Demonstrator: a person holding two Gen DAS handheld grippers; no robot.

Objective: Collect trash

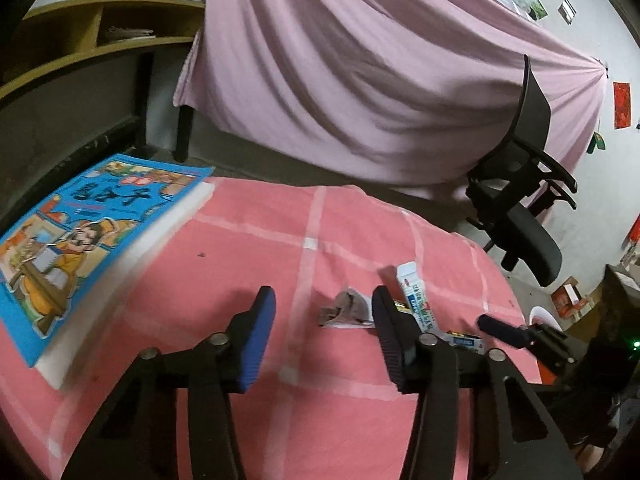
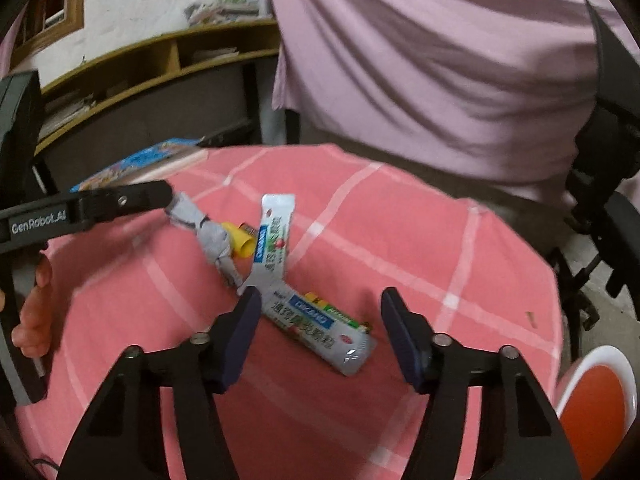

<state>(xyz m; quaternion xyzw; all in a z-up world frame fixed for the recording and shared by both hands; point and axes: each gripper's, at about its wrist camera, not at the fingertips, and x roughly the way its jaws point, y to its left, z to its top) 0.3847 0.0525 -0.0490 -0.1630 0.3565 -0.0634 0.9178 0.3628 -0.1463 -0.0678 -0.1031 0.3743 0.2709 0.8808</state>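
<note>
**Trash still sitting on the pink cloth, both grippers wide open**

Left gripper (image 1: 324, 312) had its jaws spread and empty, hovering low over the pink checked cloth (image 1: 224, 248) with the crumpled grey wrapper (image 1: 347, 310) right between the tips. Right gripper (image 2: 316, 316) was open too, straddling one white sachet (image 2: 320, 330); a second sachet (image 2: 272, 236) lay crossed over it, next to a yellow cap (image 2: 240, 240). Blue comic book (image 1: 76, 232) sat off at the cloth's left edge

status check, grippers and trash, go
Left gripper open, over crumpled paper. Right gripper open, straddling white wrapper. Yellow scrap beside. Nothing blocking.
</note>
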